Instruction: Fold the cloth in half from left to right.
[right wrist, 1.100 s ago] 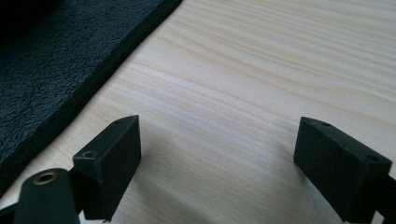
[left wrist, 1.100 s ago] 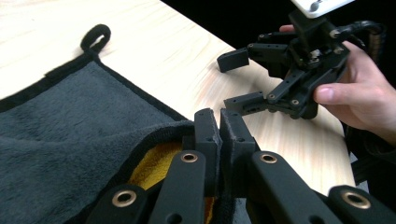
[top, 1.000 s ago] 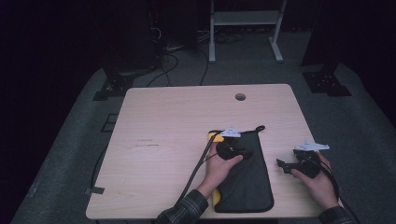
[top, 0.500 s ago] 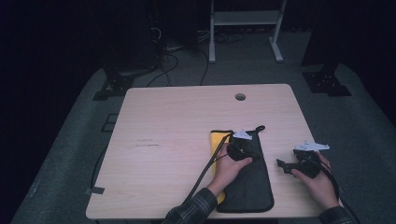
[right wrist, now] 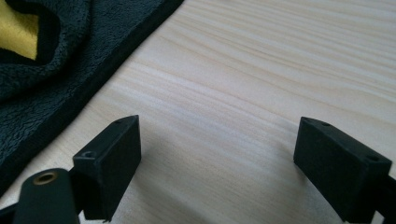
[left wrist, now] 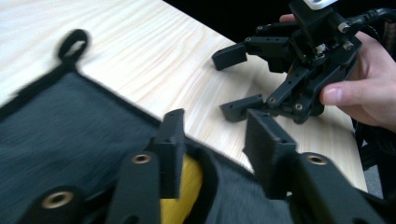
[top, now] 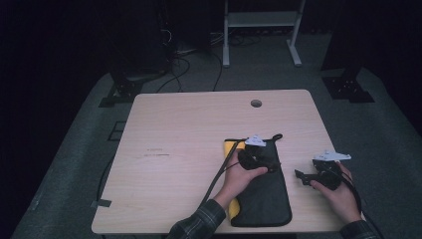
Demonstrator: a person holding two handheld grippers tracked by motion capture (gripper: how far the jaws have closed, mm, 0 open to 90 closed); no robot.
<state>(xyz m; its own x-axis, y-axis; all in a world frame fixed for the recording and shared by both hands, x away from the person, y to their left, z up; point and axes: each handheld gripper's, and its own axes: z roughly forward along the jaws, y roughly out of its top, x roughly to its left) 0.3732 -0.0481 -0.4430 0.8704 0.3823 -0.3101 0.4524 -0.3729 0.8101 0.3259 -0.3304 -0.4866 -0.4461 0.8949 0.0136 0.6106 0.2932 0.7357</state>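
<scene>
My left claw (left wrist: 212,154), jaws just parted, hovers over the right edge of the black-and-yellow towel (top: 263,199) lying at the desk's (top: 189,149) near edge, while my right claw (right wrist: 219,168) stands spread above bare wood beside it.

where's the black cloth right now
In the high view the black cloth lies on the table's near right part, under the left gripper, left of the right gripper.

black towel (top: 263,191) | flat, yellow underside showing | table's near-right edge
</scene>
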